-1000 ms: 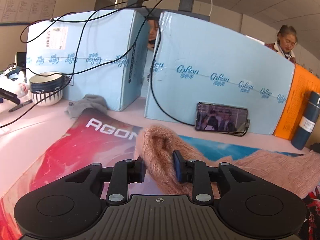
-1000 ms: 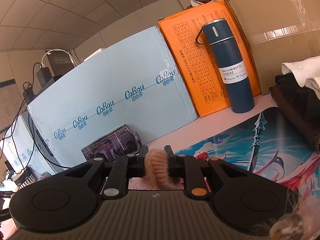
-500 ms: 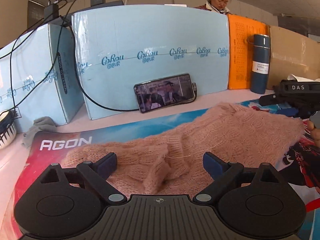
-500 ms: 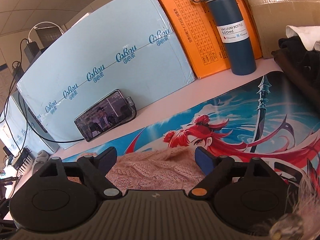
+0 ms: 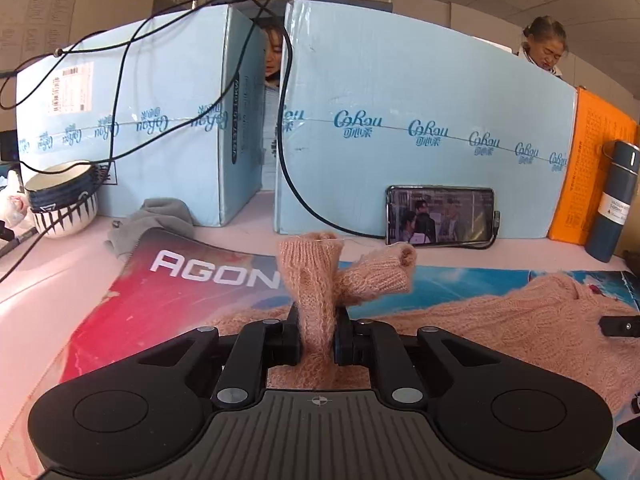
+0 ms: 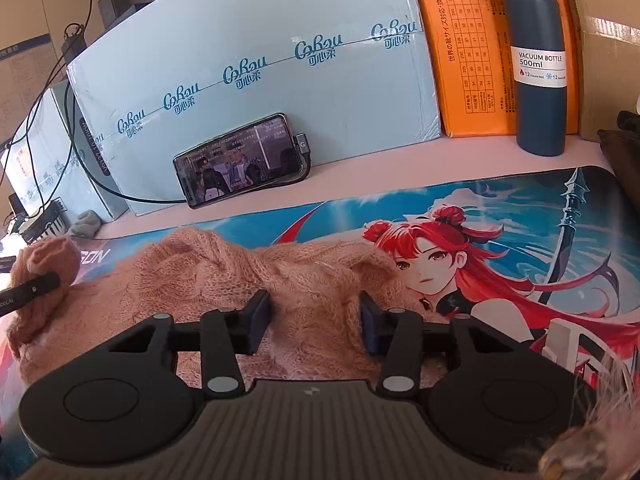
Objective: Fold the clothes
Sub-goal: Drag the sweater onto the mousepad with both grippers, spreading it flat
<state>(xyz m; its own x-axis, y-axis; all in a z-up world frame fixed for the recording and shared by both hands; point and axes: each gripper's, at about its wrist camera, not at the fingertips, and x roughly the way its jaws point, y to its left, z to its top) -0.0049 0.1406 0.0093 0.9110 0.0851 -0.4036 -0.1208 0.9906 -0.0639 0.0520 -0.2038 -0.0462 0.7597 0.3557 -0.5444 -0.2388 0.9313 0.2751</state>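
Note:
A fuzzy pink knit sweater (image 6: 224, 280) lies bunched on a printed desk mat (image 6: 500, 216). My left gripper (image 5: 318, 334) is shut on the sweater's two sleeve cuffs (image 5: 316, 276), which stick up above the fingers; the sweater body (image 5: 520, 328) trails off to the right. My right gripper (image 6: 314, 320) is open, its fingers straddling the sweater's middle, low over the knit. The left gripper's finger (image 6: 28, 292) and the held cuffs (image 6: 48, 264) show at the far left of the right wrist view.
Light blue boxes (image 5: 420, 132) stand along the back of the table, with a phone (image 5: 440, 214) propped against one. An orange box (image 6: 472, 48) and a blue vacuum bottle (image 6: 538, 60) stand at the back right. A bowl (image 5: 60, 200) and grey cloth (image 5: 156, 216) sit back left. Dark clothes (image 6: 624, 152) lie at the right edge.
Both grippers opened half a second ago and let go of the sweater. Since then the left gripper has shut on the sleeve cuffs and lifted them. The right gripper stays open, lower over the sweater.

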